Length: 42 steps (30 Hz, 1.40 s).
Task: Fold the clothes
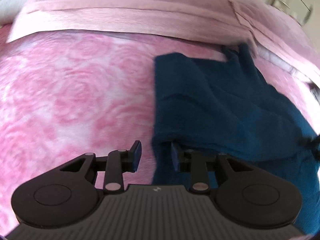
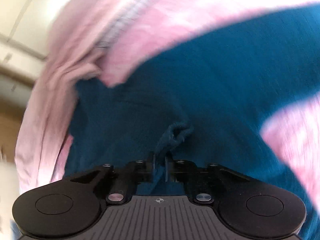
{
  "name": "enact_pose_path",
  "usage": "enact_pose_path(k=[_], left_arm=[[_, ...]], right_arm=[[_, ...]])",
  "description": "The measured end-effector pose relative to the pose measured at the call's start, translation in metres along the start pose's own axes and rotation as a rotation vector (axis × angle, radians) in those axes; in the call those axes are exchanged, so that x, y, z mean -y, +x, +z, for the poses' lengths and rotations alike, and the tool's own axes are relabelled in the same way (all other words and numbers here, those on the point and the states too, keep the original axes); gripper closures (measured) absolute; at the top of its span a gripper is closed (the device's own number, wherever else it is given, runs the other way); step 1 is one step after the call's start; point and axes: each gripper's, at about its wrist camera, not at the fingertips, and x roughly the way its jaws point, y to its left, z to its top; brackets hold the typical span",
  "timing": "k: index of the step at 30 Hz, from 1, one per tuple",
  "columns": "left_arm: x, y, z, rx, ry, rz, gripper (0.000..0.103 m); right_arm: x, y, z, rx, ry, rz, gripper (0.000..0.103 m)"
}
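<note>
Pink, rose-patterned fleece blanket [image 1: 76,92] covers the bed and fills most of the left wrist view, with a band of plain, paler pink sheet [image 1: 128,18] lying folded across its far edge and cream cupboard doors [image 1: 290,4] showing beyond the top right corner. On the blanket lies a dark teal, soft knitted garment [image 1: 220,104], spread over the right half of that view, its straight left edge running toward the camera. The left gripper [image 1: 155,157] hangs low over that near edge with its black fingers partly spread; the blue-padded left finger [image 1: 137,154] is over bare blanket, while the right finger [image 1: 174,157] sits at the garment's hem, and the pads do not press on the cloth. In the right wrist view the same teal garment [image 2: 220,84] fills the middle, with pink bedding around it and blurred. The right gripper [image 2: 160,167] has its fingers drawn nearly together, pinching a small bunched fold of the teal fabric [image 2: 176,134] that stands up just ahead of the tips.
</note>
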Motion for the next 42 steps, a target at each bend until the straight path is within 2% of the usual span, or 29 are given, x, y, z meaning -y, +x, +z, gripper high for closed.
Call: enact_pose_path(k=[1, 2, 3, 6, 8, 10, 11, 13, 14, 16, 19, 21, 23, 25, 26, 27, 29, 32, 33, 34, 35, 37, 42], left_arm=[[0.002, 0.005, 0.000, 0.000, 0.017, -0.007, 0.080], [0.004, 0.009, 0.001, 0.006, 0.037, 0.003, 0.090], [0.005, 0.012, 0.001, 0.015, 0.059, 0.020, 0.094], [0.010, 0.004, 0.000, 0.078, 0.135, 0.039, 0.094], [0.017, 0.003, -0.006, 0.073, 0.202, 0.055, 0.094], [0.022, 0.006, -0.011, 0.056, 0.253, 0.072, 0.093], [0.023, 0.009, -0.012, 0.042, 0.261, 0.081, 0.092], [0.026, 0.014, -0.012, 0.019, 0.280, 0.097, 0.091], [0.028, 0.014, -0.010, 0.011, 0.292, 0.103, 0.090], [0.029, 0.013, -0.008, 0.005, 0.320, 0.105, 0.089], [0.029, 0.011, -0.008, -0.024, 0.342, 0.112, 0.086], [0.029, 0.006, -0.004, -0.073, 0.320, 0.114, 0.085], [0.027, -0.009, 0.003, -0.111, 0.250, 0.076, 0.085], [0.028, -0.030, 0.008, -0.092, 0.180, 0.032, 0.080], [0.031, -0.037, 0.010, -0.078, 0.169, 0.024, 0.078], [0.036, -0.038, 0.010, -0.066, 0.175, 0.018, 0.078], [0.049, -0.033, 0.010, -0.042, 0.202, 0.008, 0.078], [0.068, -0.001, 0.008, -0.033, 0.201, 0.011, 0.077], [0.072, 0.010, 0.007, -0.051, 0.188, 0.027, 0.077], [0.077, 0.018, 0.007, -0.071, 0.174, 0.050, 0.078], [0.081, 0.027, 0.006, -0.090, 0.161, 0.073, 0.078], [0.089, 0.023, 0.007, -0.097, 0.152, 0.067, 0.077], [0.094, -0.008, 0.004, -0.111, 0.050, 0.016, 0.076]], right_arm=[[-0.007, -0.005, 0.002, 0.027, -0.048, 0.009, 0.096], [-0.012, -0.010, 0.003, 0.055, -0.081, 0.017, 0.096], [-0.017, -0.016, 0.005, 0.085, -0.114, 0.025, 0.097], [-0.033, -0.043, 0.005, 0.222, -0.219, 0.055, 0.097], [-0.037, -0.063, 0.001, 0.288, -0.309, 0.053, 0.097], [-0.032, -0.058, -0.002, 0.270, -0.353, -0.010, 0.097], [-0.026, -0.046, -0.003, 0.215, -0.335, -0.061, 0.097], [0.002, -0.018, -0.006, 0.066, -0.234, -0.185, 0.097], [0.012, -0.014, -0.007, 0.054, -0.178, -0.187, 0.097], [0.018, -0.023, -0.008, 0.100, -0.124, -0.144, 0.097], [0.001, -0.036, -0.013, 0.165, -0.215, -0.138, 0.097], [0.002, -0.028, -0.013, 0.120, -0.245, -0.179, 0.095], [0.008, -0.022, -0.009, 0.062, -0.251, -0.210, 0.091], [0.005, -0.033, 0.000, 0.085, -0.257, -0.213, 0.084], [0.003, -0.041, 0.002, 0.119, -0.288, -0.251, 0.076], [0.000, -0.049, 0.004, 0.160, -0.313, -0.286, 0.073], [0.006, -0.066, 0.007, 0.197, -0.311, -0.264, 0.073], [0.032, -0.065, 0.014, 0.091, -0.189, -0.084, 0.073], [0.042, -0.061, 0.014, 0.056, -0.165, -0.092, 0.073], [0.052, -0.057, 0.014, 0.039, -0.149, -0.136, 0.074], [0.062, -0.060, 0.016, 0.047, -0.126, -0.156, 0.074], [0.083, -0.076, 0.024, 0.070, -0.019, -0.095, 0.073], [0.154, -0.136, 0.045, 0.190, 0.210, -0.133, 0.073]])
